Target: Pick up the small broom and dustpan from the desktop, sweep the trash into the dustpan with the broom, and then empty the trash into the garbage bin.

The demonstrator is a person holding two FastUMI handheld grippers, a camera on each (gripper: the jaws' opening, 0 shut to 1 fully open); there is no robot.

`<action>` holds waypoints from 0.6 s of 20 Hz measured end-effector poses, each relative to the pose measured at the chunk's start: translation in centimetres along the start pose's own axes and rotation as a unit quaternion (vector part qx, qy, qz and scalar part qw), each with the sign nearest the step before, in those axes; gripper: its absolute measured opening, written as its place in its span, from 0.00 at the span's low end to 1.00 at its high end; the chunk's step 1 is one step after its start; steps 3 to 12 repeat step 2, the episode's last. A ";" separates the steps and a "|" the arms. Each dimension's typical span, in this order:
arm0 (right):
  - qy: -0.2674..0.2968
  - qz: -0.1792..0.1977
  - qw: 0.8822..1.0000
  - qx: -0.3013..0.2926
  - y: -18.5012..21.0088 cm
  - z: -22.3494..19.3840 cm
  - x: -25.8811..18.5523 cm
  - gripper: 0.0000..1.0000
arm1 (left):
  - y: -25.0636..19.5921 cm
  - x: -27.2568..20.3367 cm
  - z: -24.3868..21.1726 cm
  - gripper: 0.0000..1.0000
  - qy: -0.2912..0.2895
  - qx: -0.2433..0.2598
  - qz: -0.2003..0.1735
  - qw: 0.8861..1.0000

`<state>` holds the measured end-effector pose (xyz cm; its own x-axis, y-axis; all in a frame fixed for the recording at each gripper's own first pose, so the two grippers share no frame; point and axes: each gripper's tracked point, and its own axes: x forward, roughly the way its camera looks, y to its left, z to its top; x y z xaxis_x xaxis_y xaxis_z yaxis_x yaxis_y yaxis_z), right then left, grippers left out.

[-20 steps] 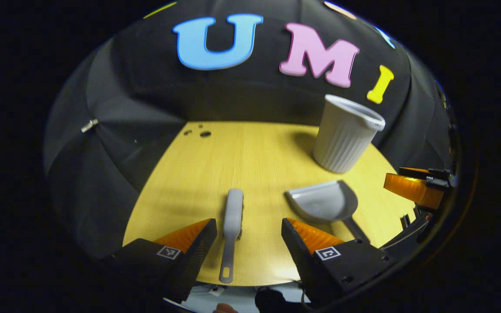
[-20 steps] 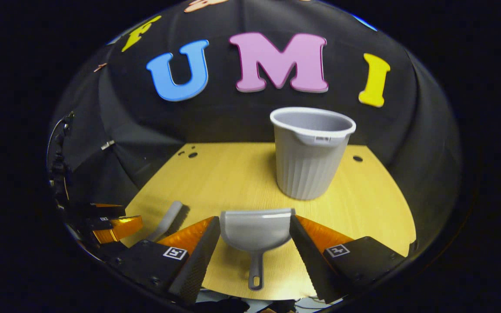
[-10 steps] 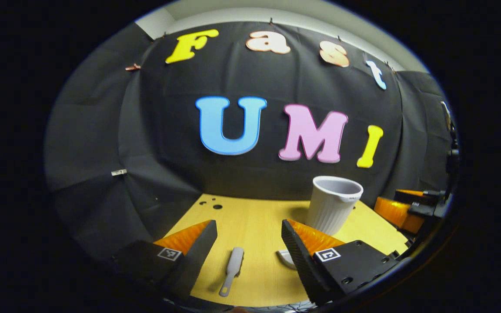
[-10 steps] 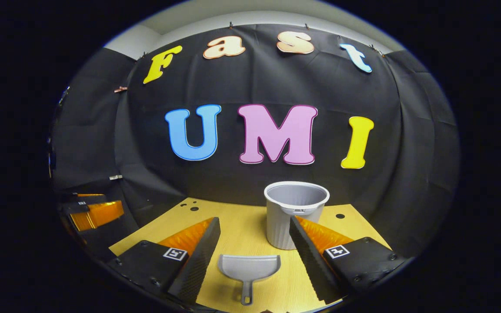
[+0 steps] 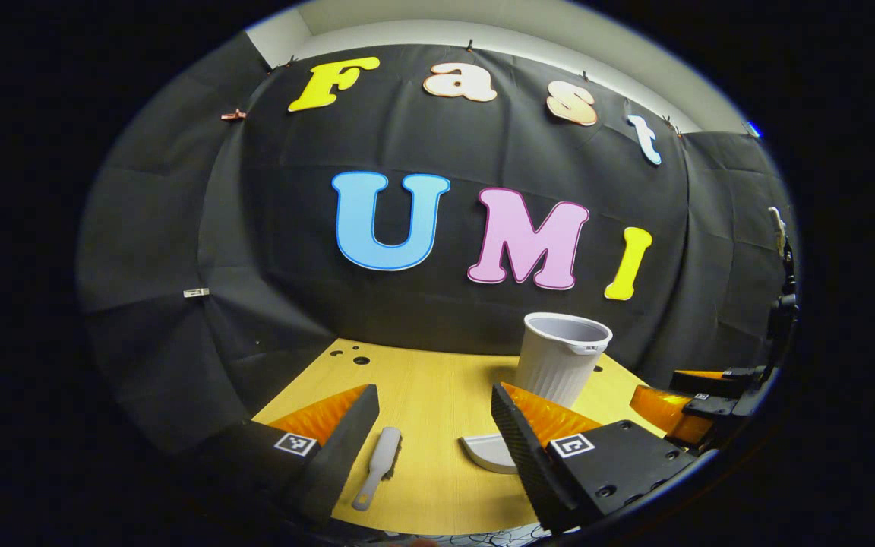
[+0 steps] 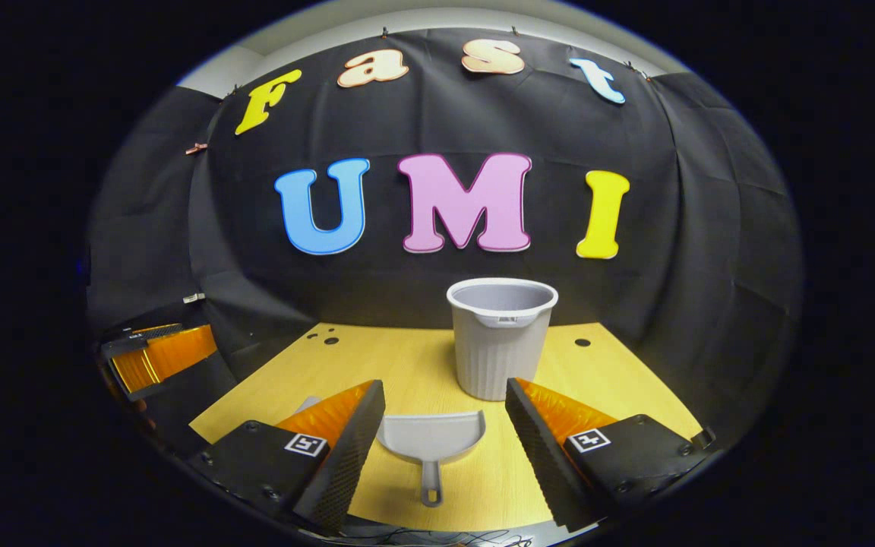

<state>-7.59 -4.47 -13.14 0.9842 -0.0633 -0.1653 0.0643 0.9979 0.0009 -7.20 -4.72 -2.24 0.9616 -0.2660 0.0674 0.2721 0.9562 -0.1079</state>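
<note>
Bin point(image 6: 500, 346) (upright) behind dustpan point(image 6: 431, 437)

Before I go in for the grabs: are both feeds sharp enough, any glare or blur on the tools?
Left gripper view: sharp; the small grey plastic broom casts a soft shadow on the light wooden desktop, no glare; fisheye bends the edges. Right gripper view: crisp too; the grey plastic dustpan and ribbed grey garbage bin are evenly lit.

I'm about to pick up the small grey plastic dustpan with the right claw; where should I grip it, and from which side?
Grip the small grey plastic dustpan by its thin handle, coming from the near table edge. The handle points back toward the open right claw, while the wide scoop faces the ribbed grey garbage bin. The scoop looks too broad and shallow to pinch well; the narrow handle should fit between the fingers.
</note>
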 end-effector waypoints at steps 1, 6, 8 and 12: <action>0.002 0.003 1.000 0.005 0.2 0.1 0.2 0.99 | -0.2 0.0 -0.4 0.96 0.007 -0.003 -0.006 1.000; 0.001 0.005 1.000 0.010 0.6 0.4 0.6 0.99 | -0.3 -0.1 -0.6 0.95 0.014 -0.003 -0.009 1.000; 0.001 0.005 1.000 0.010 0.6 0.4 0.6 0.99 | -0.3 -0.1 -0.6 0.95 0.014 -0.003 -0.009 1.000; 0.001 0.005 1.000 0.010 0.6 0.4 0.6 0.99 | -0.3 -0.1 -0.6 0.95 0.014 -0.003 -0.009 1.000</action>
